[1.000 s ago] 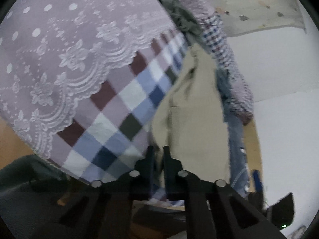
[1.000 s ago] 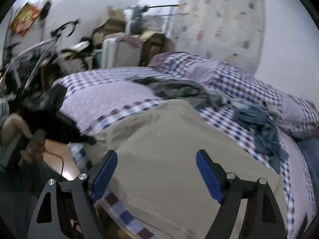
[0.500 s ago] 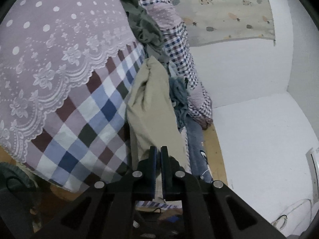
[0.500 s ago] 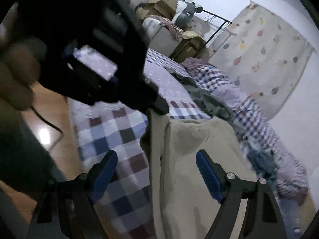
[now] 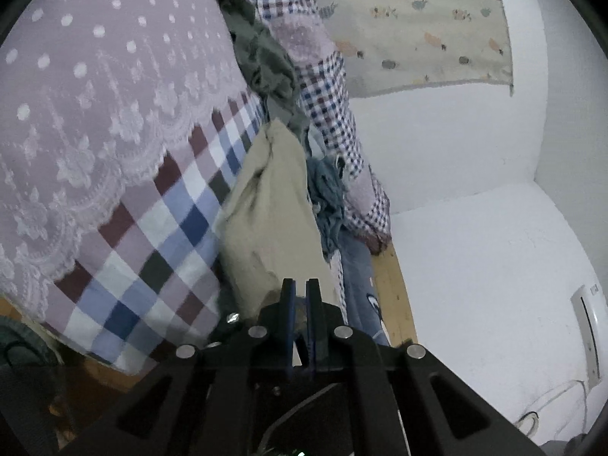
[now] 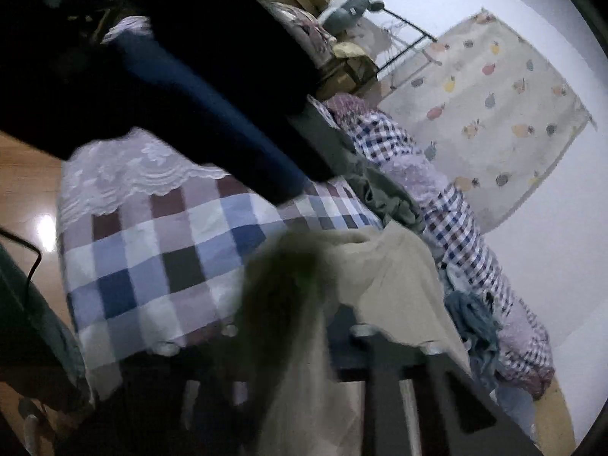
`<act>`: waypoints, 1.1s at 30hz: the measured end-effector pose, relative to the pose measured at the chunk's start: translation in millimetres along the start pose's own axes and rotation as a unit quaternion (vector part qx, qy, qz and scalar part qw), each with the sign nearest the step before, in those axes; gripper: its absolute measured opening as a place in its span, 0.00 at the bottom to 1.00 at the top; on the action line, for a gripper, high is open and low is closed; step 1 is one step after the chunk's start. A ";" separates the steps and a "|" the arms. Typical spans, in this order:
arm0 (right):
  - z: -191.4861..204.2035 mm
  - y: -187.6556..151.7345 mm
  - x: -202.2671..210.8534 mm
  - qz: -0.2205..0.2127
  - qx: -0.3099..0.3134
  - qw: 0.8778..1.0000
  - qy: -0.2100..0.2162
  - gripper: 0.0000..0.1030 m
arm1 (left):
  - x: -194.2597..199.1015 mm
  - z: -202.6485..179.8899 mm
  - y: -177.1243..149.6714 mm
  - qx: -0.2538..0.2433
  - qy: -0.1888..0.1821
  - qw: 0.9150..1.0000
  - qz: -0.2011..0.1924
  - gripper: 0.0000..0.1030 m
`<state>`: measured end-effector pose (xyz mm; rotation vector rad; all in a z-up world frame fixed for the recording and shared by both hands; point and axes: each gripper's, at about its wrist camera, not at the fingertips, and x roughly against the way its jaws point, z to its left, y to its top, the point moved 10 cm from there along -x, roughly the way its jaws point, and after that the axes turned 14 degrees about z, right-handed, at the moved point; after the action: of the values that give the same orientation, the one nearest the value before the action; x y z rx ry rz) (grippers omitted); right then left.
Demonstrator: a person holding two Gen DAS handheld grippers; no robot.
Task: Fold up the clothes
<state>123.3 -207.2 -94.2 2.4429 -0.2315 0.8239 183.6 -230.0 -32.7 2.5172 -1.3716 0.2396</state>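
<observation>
A: Far left first?

B: Lace cover (image 5: 95,106) over a checked quilt (image 5: 159,250) on the bed (image 5: 387,285), all tilted in the left wrist view.

A: And the left hand-held gripper (image 5: 301,292)?

B: Clenched on the near end of the beige garment (image 5: 269,205), with only a thin slit between the two blue pads. Hanging bunched and narrow, stretching away toward the far end of the bed, its far tip close to a crumpled green garment (image 5: 262,57).

A: Further right?

B: A blue-grey garment (image 5: 326,197) heaped just beside the beige one, jeans (image 5: 357,277) at the right edge of the bed, a bare wall beyond.

A: Right hand-held gripper (image 6: 294,326)?

B: Cannot tell whether gripping or released. Badly blurred, and draped over by the beige garment (image 6: 395,285), with the fingers hidden under the cloth. Possibly closing on a second edge, possibly just brushing past.

A: Step in hand, then?

B: Judged as handling the beige piece in the air: gathered, not flat, no clean crease to be seen. Fits lifting it clear to lay it out, and equally fits bringing one end over in a fold.

A: Next move calls for what?

B: A sure second hold, well apart from the left one, so as to pull the cloth taut. Then free quilt on the left for setting it down, away from the heaps on the right.
</observation>
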 end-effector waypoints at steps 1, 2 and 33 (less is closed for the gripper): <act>-2.3 1.1 0.8 -0.002 -0.006 1.000 0.007 0.08 | 1.7 1.5 4.9 -0.001 0.008 1.000 -0.007 0.22; -4.6 2.3 1.5 -0.004 -0.011 1.000 0.015 0.08 | 3.5 2.9 9.9 -0.003 0.016 1.000 -0.014 0.34; -93.0 10.8 64.9 -0.041 -0.152 0.975 0.154 0.04 | -195.2 -7.2 189.2 -0.072 0.052 0.979 0.185 0.66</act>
<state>124.2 -164.6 11.4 1.9973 -0.1270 1.0336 -81.1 -170.1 -49.5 2.0883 -1.7391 0.3253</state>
